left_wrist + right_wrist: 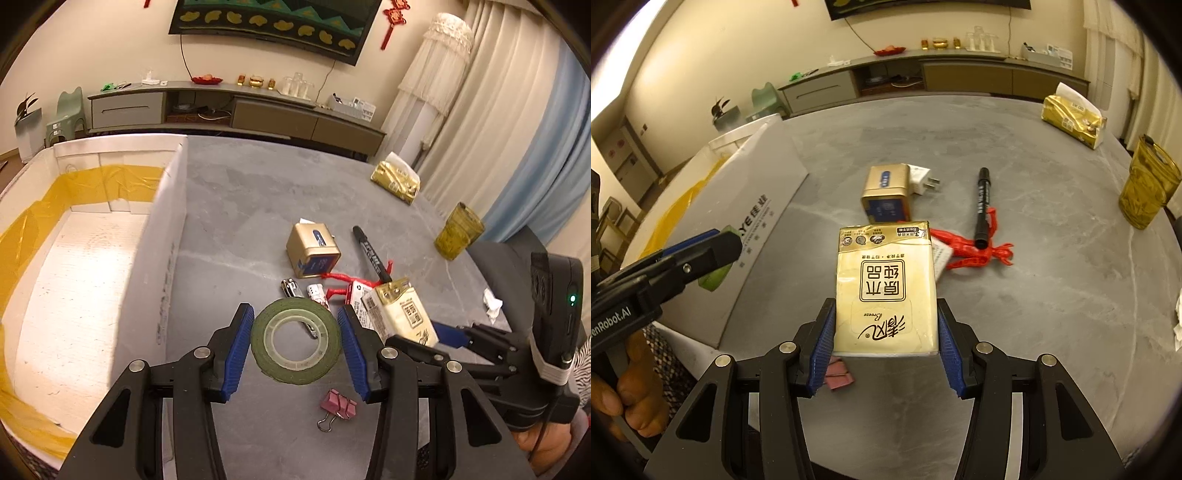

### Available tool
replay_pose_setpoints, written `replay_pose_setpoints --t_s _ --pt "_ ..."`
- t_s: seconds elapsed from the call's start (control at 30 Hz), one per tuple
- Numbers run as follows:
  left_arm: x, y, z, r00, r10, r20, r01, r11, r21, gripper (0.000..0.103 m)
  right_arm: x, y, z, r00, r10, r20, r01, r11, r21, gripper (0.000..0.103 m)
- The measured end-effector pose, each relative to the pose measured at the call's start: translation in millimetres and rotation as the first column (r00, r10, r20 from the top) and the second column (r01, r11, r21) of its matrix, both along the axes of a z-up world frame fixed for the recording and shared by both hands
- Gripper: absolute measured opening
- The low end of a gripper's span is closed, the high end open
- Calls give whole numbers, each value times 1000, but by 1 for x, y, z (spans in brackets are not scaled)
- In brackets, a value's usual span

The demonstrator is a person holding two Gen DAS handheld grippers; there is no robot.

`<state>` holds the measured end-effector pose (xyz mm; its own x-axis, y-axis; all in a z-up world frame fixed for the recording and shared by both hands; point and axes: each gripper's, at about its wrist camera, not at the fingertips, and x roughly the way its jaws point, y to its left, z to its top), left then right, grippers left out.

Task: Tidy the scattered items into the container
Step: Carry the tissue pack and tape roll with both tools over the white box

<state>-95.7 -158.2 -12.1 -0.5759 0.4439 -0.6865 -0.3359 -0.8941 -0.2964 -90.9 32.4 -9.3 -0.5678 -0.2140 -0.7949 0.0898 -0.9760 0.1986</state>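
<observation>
My left gripper (293, 310) is shut on a green tape roll (295, 345), pads pressing its two sides, just right of the white box (162, 229) lined with yellow plastic. My right gripper (886, 302) is shut on a cream tissue pack (886, 280), held above the grey table (1052, 277). Beyond it lie a gold box (886, 195) with a white plug (923, 181), a black marker (982, 206) and a red string (975, 251). A nail clipper (291, 288) and a pink binder clip (338, 404) lie under the grippers.
A gold tissue bag (397, 181) and an amber glass (458, 232) stand near the table's right edge, with crumpled white paper (493, 302) closer in. A person's hand (631, 391) holds the left gripper. A low cabinet (236, 110) runs along the back wall.
</observation>
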Motion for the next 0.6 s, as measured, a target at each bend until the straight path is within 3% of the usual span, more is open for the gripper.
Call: replay_pose_setpoints --t_s 0.6 --pt "13 -38 24 999 30 -38 -26 994 107 49 9 -39 47 997 43 -59 -41 999 31 54"
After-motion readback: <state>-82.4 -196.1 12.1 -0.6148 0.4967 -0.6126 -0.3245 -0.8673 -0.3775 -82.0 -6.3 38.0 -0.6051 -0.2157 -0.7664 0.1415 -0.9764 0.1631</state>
